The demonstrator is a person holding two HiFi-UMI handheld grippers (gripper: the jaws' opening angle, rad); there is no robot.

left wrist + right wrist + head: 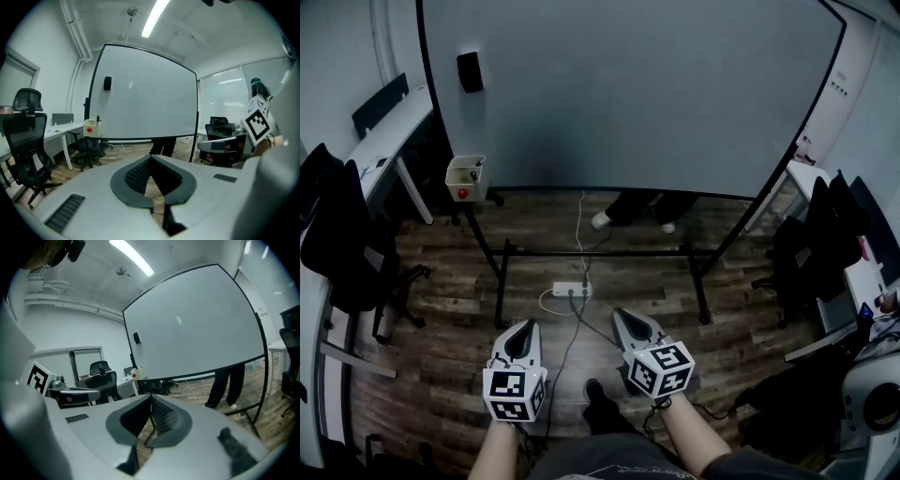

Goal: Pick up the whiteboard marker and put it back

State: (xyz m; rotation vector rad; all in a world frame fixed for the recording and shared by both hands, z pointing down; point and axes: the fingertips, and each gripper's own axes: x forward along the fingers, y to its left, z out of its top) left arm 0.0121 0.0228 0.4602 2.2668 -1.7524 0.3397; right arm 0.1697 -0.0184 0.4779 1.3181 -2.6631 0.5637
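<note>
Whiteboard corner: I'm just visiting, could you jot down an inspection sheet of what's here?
Surface: wooden floor; whiteboard blank.
Job's things: small box by the board's lower left corner; dark stick upright in it, possibly the marker.
Clutter: black block on the board.
Grippers: left hand-held gripper and right hand-held gripper both shut, empty.
Cables: power strip on the floor, cord running to it.
Surroundings: office chair, desk, a person's legs behind the board.

White whiteboard [628, 94] in a black frame, small black block [470, 72] on it, cream box [465, 178] with a red button [463, 194], brown wood-plank floor [441, 309], black chairs [342, 234], pale grey left gripper [523, 328] and right gripper [630, 317], black-and-white square-patterned cubes [514, 394].
</note>
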